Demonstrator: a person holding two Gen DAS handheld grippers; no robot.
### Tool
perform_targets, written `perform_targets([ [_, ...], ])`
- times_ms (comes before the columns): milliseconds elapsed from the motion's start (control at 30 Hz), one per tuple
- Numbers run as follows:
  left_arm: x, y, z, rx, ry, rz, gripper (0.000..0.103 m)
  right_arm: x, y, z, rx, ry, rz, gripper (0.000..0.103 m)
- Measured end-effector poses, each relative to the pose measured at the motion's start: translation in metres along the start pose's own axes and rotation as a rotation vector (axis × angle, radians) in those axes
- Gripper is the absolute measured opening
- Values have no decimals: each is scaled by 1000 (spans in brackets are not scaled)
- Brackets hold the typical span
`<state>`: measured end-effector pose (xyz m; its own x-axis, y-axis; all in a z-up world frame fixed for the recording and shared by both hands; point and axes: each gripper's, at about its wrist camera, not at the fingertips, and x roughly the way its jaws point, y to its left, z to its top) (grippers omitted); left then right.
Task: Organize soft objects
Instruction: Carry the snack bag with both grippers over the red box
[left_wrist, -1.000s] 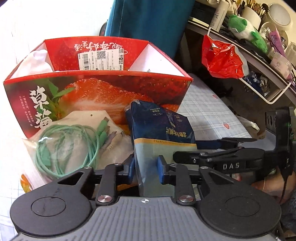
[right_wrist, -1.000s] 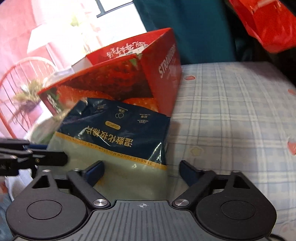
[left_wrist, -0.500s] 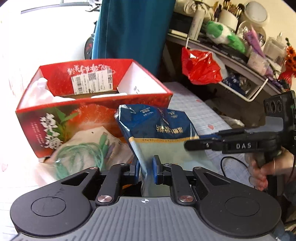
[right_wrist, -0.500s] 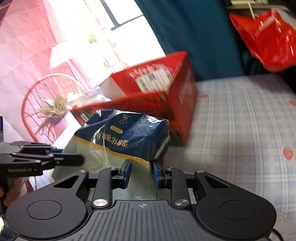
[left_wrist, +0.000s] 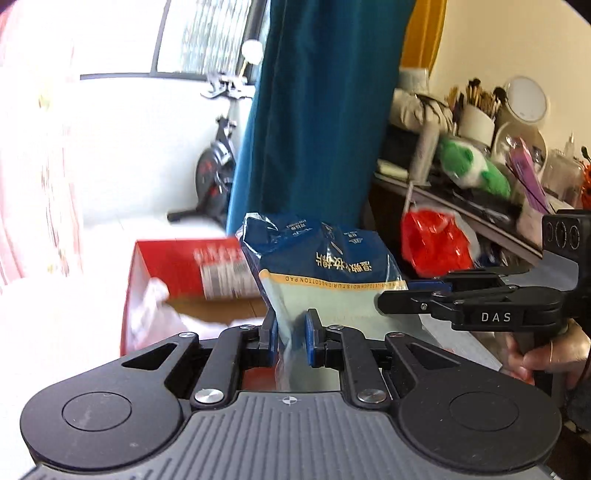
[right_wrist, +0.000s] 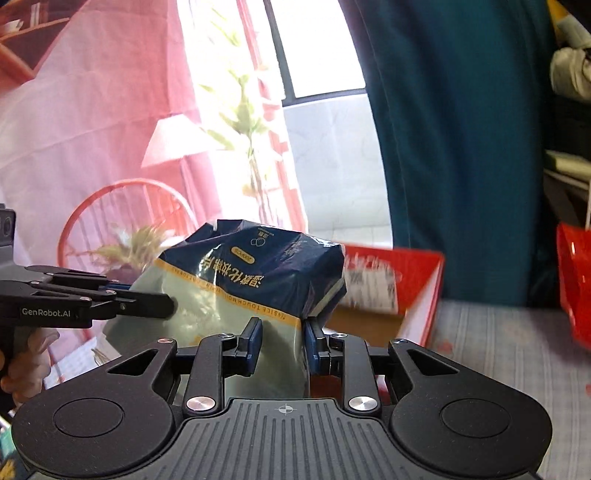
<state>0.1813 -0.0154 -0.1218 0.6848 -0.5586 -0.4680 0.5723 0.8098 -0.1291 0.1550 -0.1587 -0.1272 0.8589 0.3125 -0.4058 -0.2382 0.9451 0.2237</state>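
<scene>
Cotton pad pack lifted off table — both grippers clamped.

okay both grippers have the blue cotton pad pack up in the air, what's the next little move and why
Probably carry the cotton pad pack forward over the open red strawberry box before lowering. The left gripper and right gripper both pinch its lower end, and it hangs just short of the box opening, which shows room beside the white item inside.

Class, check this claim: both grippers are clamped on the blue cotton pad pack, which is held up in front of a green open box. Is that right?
One thing is wrong: the open box is red, not green, as the left wrist view shows. The rest holds: the left gripper and the right gripper are both clamped on the blue cotton pad pack, held up in front of the box.
</scene>
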Motion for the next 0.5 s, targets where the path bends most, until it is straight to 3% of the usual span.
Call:
perform_targets([
  [200, 34, 14, 27, 23, -26, 54, 16, 36, -9, 22, -19, -43, -49, 23],
  [333, 60, 26, 38, 7, -46, 44, 16, 62, -19, 31, -16, -49, -118, 24],
  [500, 98, 45, 41, -67, 31, 61, 16, 89, -34, 33, -36, -46, -150, 24],
])
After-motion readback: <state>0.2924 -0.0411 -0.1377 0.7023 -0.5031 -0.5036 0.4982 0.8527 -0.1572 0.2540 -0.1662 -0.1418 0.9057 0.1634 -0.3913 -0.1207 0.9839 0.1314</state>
